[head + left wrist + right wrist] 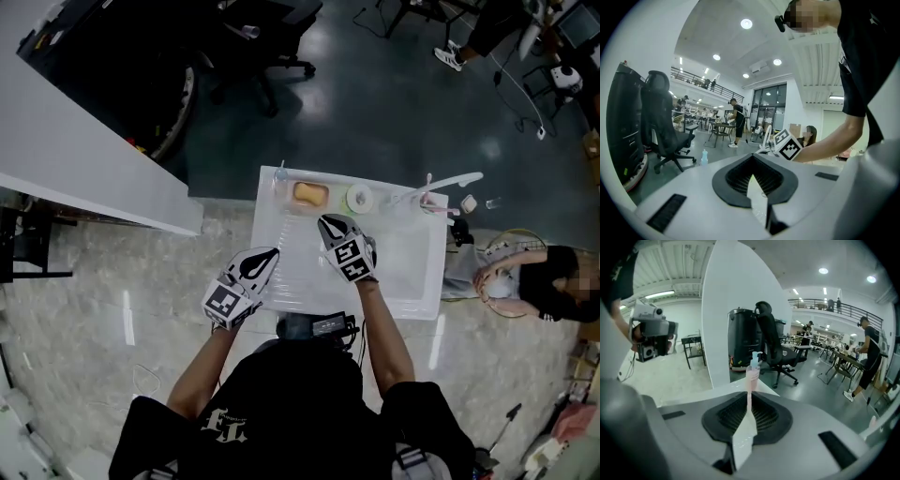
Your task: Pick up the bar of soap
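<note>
The orange bar of soap (310,194) lies in a clear dish at the back of the white sink top (412,272). My right gripper (328,223) hovers over the top just in front of the soap, a little to its right, jaws shut and empty. My left gripper (271,254) hangs at the top's front left edge, also shut with nothing in it. In the right gripper view the shut jaws (749,416) line up with a pink pump bottle (752,369). The left gripper view shows its closed jaws (754,180) and the right gripper's marker cube (790,145). Neither gripper view shows the soap.
A pale green round item (360,198) sits right of the soap, then a white faucet (441,186) and small items (468,203). The pump bottle (280,174) stands at the back left corner. A white wall panel (84,159) lies left; a person (525,281) crouches right.
</note>
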Demonstrator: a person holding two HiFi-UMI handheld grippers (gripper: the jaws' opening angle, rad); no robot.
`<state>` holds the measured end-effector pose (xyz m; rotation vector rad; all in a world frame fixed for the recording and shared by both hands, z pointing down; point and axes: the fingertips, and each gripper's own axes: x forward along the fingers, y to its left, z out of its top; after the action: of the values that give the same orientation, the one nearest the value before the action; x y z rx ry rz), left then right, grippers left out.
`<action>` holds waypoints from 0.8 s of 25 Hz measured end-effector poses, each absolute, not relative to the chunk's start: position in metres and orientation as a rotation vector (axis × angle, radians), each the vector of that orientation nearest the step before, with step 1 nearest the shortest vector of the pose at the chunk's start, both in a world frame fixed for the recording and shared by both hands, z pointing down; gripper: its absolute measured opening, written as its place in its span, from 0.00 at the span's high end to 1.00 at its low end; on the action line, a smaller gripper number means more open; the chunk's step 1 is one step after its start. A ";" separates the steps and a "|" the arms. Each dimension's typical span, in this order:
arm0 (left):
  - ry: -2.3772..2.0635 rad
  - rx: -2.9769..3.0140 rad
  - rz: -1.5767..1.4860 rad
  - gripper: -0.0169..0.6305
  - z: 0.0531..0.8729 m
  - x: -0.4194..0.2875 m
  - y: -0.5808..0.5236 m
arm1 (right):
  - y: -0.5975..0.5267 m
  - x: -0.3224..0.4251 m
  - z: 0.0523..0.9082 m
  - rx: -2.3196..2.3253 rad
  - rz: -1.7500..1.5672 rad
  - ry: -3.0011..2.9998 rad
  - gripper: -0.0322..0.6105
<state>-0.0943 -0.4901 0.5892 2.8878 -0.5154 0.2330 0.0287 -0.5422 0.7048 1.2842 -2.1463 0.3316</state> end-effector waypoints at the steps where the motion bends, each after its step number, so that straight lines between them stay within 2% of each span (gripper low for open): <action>1: -0.521 2.883 0.234 0.96 0.591 -0.095 -0.492 | -0.551 0.026 0.714 1.243 0.320 -2.121 0.93; 6: -0.555 2.857 0.239 0.96 0.597 -0.104 -0.504 | -0.589 0.019 0.760 1.071 0.309 -2.003 0.82; 16: -0.572 2.814 0.256 0.96 0.615 -0.106 -0.522 | -0.644 0.022 0.830 0.892 0.339 -1.815 0.70; 20: -0.566 2.808 0.248 0.96 0.615 -0.105 -0.530 | -0.660 0.023 0.850 0.832 0.347 -1.762 0.69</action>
<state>-0.1053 -0.5304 0.6153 2.8083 -0.5656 0.2483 0.0227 -0.6605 0.8496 0.8324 -1.7621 0.3470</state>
